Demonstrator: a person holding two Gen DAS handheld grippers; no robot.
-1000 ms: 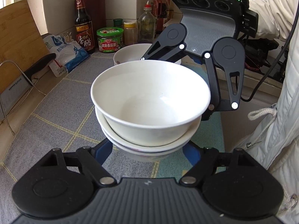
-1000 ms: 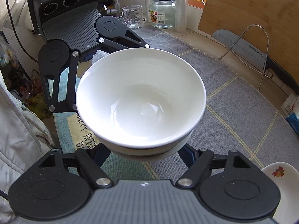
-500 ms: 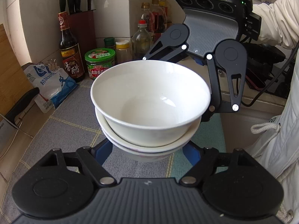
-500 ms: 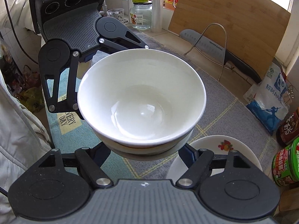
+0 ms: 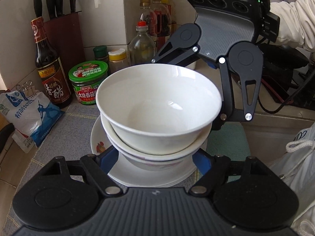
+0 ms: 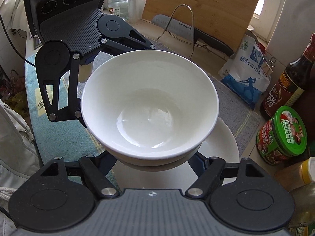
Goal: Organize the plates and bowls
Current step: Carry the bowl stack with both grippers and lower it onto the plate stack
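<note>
Countertop space is covered by a grey woven mat [image 5: 65,123] crossed with pale yellow lines, and beside it, toward the person's white sleeve [image 5: 293,31], a teal mat [image 6: 57,137] with printed lettering is laid. White tiled walls are seen behind the counter in the left wrist view, where a dark knife block [image 5: 65,31], a vinegar bottle [image 5: 50,68], a green-lidded jar [image 5: 88,82], a yellow-capped spice jar [image 5: 118,59] and several clear and dark bottles are lined up. A blue-and-white salt bag [image 5: 29,116] is propped at the mat's edge. In the right wrist view a wooden cutting board [image 6: 202,9] is leaned upright against a bright window, with a cleaver [image 6: 189,31] and a wire rack [image 6: 177,21] in front of it and a glass jar [image 6: 118,7] farther back. A stack of white bowls [image 5: 157,106] is held in the air between the two grippers: the blue fingers [image 5: 107,157] of the left gripper [image 5: 155,158] are closed against the lower bowls from one side, and the right gripper [image 6: 155,162] is clamped on the stack from the opposite side. The stack is held directly above a pile of white plates [image 5: 149,175] with a small floral print, which rests on the grey mat; whether the lowest bowl touches the plates cannot be told.
</note>
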